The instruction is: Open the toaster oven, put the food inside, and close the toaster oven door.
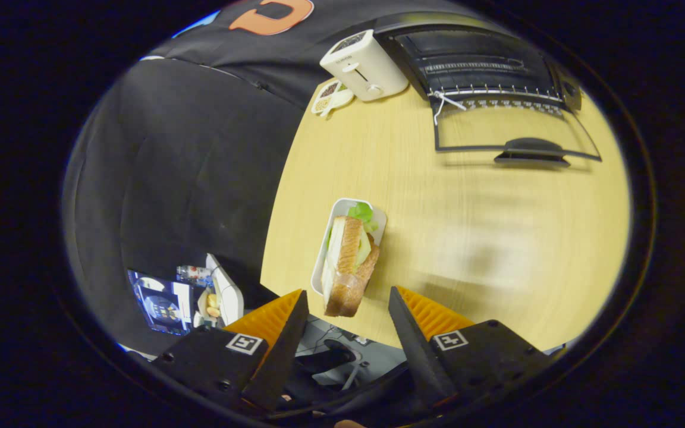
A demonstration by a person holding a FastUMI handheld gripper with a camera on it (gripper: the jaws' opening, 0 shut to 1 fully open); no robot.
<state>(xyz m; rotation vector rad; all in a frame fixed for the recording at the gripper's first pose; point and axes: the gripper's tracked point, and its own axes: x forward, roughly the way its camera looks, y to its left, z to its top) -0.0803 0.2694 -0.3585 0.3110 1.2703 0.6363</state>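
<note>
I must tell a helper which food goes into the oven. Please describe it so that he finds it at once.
On the wooden table, the oven stands with its door open. Nearer, just ahead of the open hand-held gripper, a white tray holds the sandwich. It is the only toasted bread with lettuce; the toaster and small dish stand far off.

- Table (437,196): pale yellow wood grain, fine streaks.
- Toaster oven (473,59): black body; door (515,128) clear glass in a dark frame, dark handle.
- Toaster (365,64): cream white.
- Tray (338,220): white.
- Sandwich (348,264): golden-brown crust, white crumb, pale green lettuce.
- Small dish (330,96): white, brown and dark fillings.
- Gripper (348,303): black-and-white square markers on its body.
</note>
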